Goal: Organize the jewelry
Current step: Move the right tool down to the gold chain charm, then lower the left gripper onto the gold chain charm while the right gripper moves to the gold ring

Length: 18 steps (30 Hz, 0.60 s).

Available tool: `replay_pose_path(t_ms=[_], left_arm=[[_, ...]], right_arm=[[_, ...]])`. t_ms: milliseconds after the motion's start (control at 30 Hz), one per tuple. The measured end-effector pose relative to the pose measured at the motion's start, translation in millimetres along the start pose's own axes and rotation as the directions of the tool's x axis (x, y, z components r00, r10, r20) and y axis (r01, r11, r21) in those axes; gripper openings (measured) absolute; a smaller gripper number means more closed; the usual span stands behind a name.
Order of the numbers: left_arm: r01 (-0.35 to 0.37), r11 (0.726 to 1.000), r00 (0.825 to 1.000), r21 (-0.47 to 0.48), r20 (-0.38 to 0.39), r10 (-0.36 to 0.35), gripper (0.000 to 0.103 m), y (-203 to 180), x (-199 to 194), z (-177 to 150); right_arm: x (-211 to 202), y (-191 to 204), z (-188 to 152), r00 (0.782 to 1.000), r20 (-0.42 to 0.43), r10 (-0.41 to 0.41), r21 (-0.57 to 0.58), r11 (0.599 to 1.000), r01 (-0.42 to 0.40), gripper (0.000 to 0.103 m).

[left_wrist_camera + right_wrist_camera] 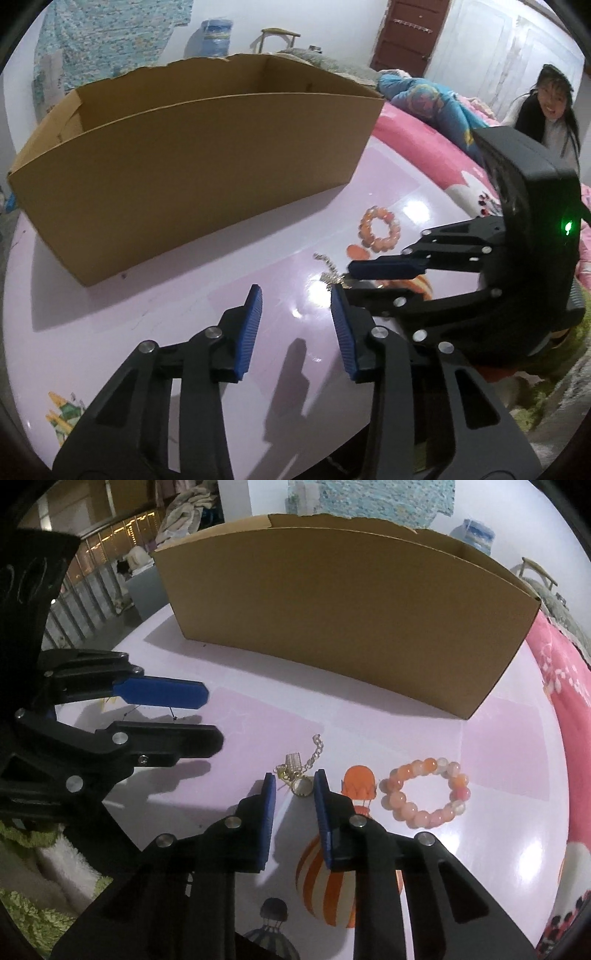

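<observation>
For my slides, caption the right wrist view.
Open right gripper straddles a gold chain bracelet beside a pink bead bracelet.

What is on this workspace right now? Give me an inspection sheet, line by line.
Surface: glossy pink table with balloon prints.
Job's things: gold chain bracelet and pink bead bracelet lie on the table; open cardboard box stands behind them.
Clutter: nothing seen.
Grippers: right gripper open, fingertips either side of the chain bracelet's gold charm; left gripper open, holding nothing.
Cables: nothing seen.
Surroundings: person by pink bedding; brown door; water jug.
</observation>
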<state>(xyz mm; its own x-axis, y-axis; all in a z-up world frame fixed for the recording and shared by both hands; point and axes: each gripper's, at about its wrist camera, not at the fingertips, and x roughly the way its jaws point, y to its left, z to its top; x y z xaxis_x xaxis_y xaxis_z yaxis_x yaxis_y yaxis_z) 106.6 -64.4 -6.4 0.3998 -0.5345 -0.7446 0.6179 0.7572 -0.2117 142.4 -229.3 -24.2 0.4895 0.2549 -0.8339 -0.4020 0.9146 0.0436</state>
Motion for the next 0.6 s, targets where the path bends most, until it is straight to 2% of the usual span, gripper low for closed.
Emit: replay_pose_path(t_ms=[133, 333, 433, 600], left_arm=[[0.012, 1.0, 1.0, 0.009, -0.006, -0.012, 0.035, -4, 8, 4], [0.033, 0.999, 0.999, 0.001, -0.017, -0.033, 0.035, -4, 12, 6], [0.051, 0.999, 0.998, -0.012, -0.03, -0.052, 0.035, -3, 15, 6], [0.075, 0.997, 0.996, -0.016, -0.047, -0.076, 0.035, -6, 21, 7]], right_arm=[[-1, 0, 0, 1.0, -0.005, 0.011, -0.001, 1.0, -0.011, 0.012], [-8, -6, -6, 1.0, -0.013, 0.019, 0.012, 1.0, -0.019, 0.012], [-14, -7, -10, 1.0, -0.014, 0.016, 0.029, 0.999, -0.016, 0.006], [-18, -10, -17, 1.0, -0.022, 0.007, 0.05, 0.999, -0.006, 0.006]])
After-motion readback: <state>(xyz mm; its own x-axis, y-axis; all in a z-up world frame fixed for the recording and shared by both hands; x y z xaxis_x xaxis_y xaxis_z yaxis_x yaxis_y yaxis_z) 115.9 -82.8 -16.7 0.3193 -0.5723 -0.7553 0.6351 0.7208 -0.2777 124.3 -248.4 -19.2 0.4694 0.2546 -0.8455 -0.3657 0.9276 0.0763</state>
